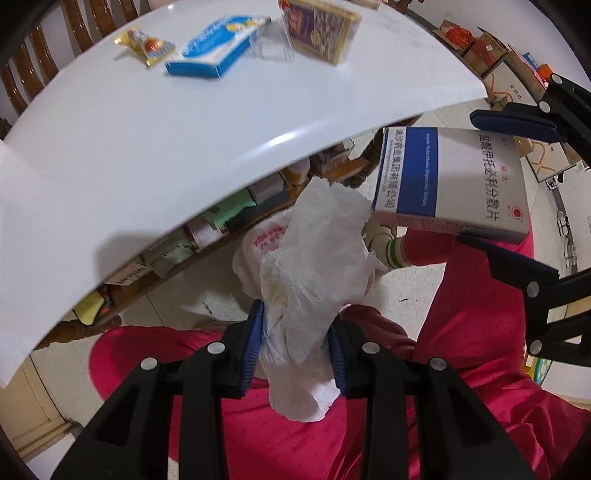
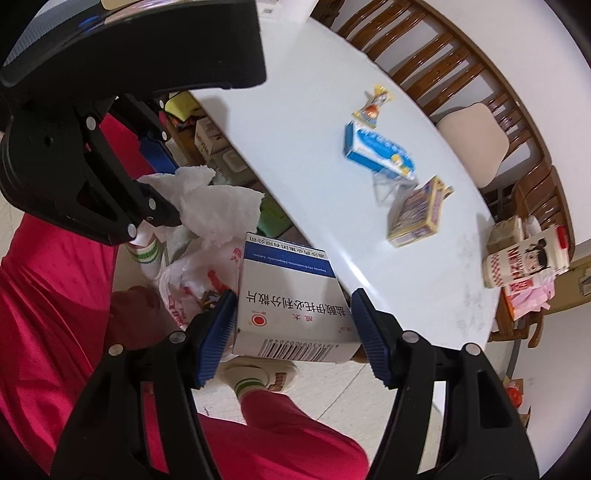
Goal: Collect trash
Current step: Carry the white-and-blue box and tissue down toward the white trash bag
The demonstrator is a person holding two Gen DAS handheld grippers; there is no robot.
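My left gripper (image 1: 295, 343) is shut on a crumpled white tissue (image 1: 314, 258), held off the table's front edge above a white plastic bag (image 1: 255, 240) with red print on the floor. My right gripper (image 2: 291, 328) is shut on a white and blue medicine box (image 2: 288, 299), held beside the tissue (image 2: 210, 206) over the same bag (image 2: 195, 277). The box also shows in the left wrist view (image 1: 450, 177), between the right gripper's fingers (image 1: 513, 123). On the white table (image 1: 147, 129) lie a snack wrapper (image 1: 146, 46), a blue and white box (image 1: 214, 44) and a yellow box (image 1: 321, 26).
Wooden chairs (image 2: 461, 74) stand behind the table. A cup noodle tub (image 2: 517, 258) sits past the table's right end. Boxes are stacked under the table (image 1: 177, 251). The person's red trousers (image 1: 480, 332) and slippered feet (image 2: 266, 376) are below the grippers.
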